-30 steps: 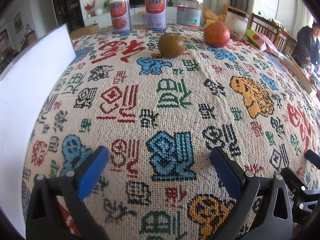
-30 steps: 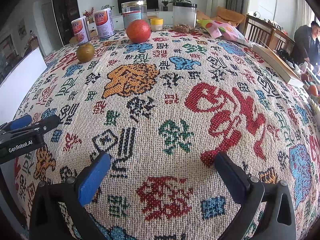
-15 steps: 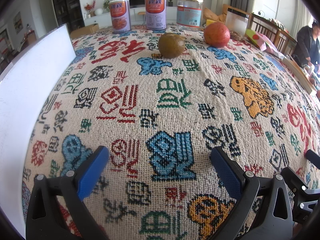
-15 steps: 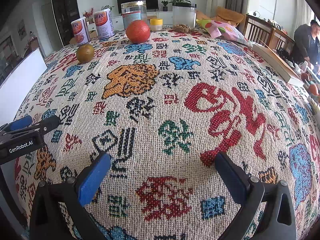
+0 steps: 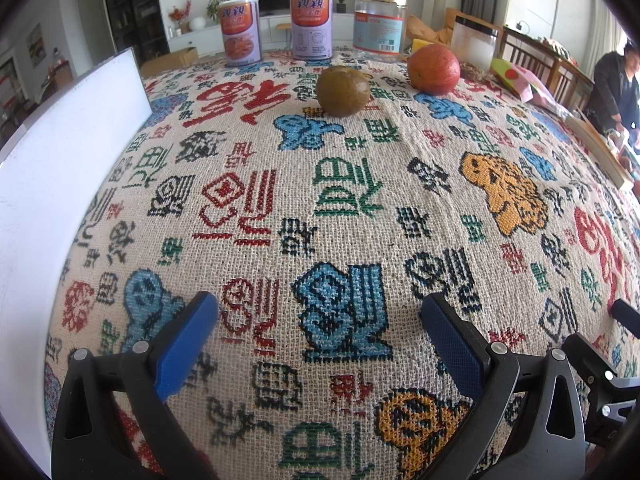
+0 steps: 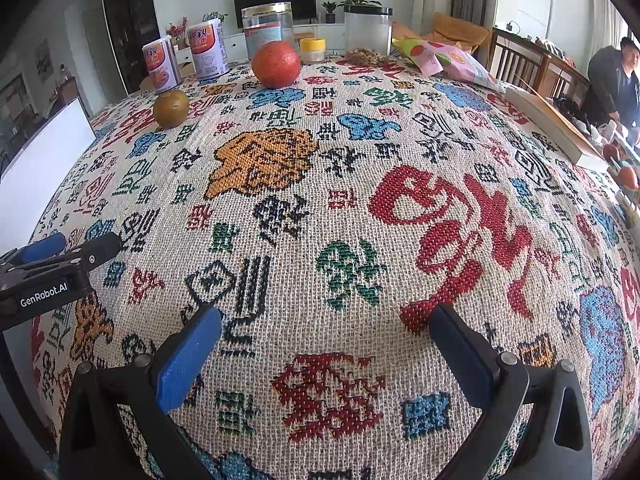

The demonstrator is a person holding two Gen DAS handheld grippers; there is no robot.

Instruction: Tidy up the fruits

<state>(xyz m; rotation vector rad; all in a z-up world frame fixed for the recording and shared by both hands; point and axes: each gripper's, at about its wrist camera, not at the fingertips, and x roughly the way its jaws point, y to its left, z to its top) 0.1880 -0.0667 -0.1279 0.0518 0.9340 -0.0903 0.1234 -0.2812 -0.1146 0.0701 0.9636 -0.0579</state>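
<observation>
Left wrist view shows the left gripper point(image 5: 320, 312) released, its blue-padded fingers point(image 5: 186, 344) spread wide and empty above the patterned cloth point(image 5: 340, 200) that covers the counter. Well ahead of it, toward the far edge of the counter, a brownish-green fruit point(image 5: 343, 91) sits on the cloth, and a red-orange fruit point(image 5: 433, 68) sits just beyond it to the right, the two near each other but apart. Behind them along the far edge stand two purple-and-orange cans point(image 5: 240, 31) and a clear jar with a gold lid point(image 5: 379, 24), with a second clear jar with a black lid point(image 5: 474, 42) further right. A white board point(image 5: 60, 184) runs along the left edge of the counter. Right wrist view shows the right gripper point(image 6: 326, 326) likewise released and holding nothing, low over the cloth near the near edge. From here the brownish-green fruit point(image 6: 171, 108) lies toward the far left corner and the red-orange fruit point(image 6: 276, 64) at the far edge, in front of a small yellow-lidded container point(image 6: 313, 49). A colourful snack bag point(image 6: 448, 62) lies near the far right corner. A person in a dark jacket point(image 6: 614, 80) is beyond the right edge.
</observation>
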